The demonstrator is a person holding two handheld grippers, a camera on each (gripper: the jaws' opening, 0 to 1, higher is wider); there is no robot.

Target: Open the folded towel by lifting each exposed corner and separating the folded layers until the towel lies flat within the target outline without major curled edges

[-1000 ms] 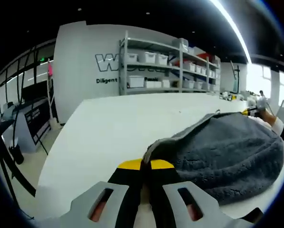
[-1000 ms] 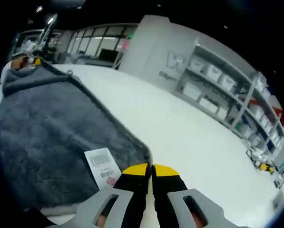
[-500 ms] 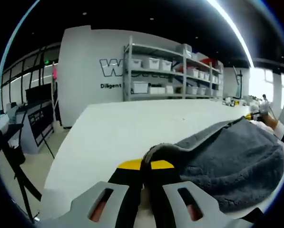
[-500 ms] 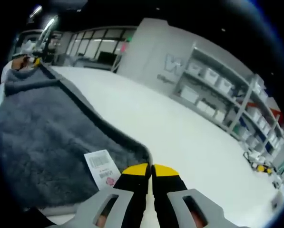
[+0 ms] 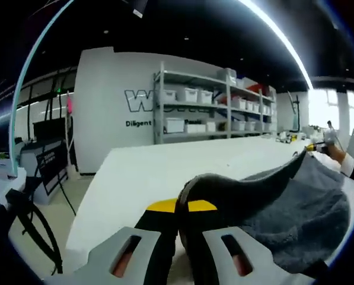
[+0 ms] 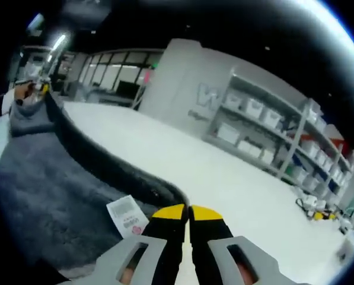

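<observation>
Gripping towel corners, both claws

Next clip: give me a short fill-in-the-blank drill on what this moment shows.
1. Both grippers are shut on corners of a grey ____.
2. The left gripper and right gripper both have ____ fingertips.
3. A white ____ is attached beside the right gripper's corner.
4. The surface below is coloured ____.

Missing words: towel; yellow; label; white

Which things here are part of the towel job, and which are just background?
Part of the job:
grey towel
left tongs, shut on a towel corner
right tongs, shut on the towel edge
white tag on the towel
white table

Background:
shelving with bins
wall lettering
</observation>
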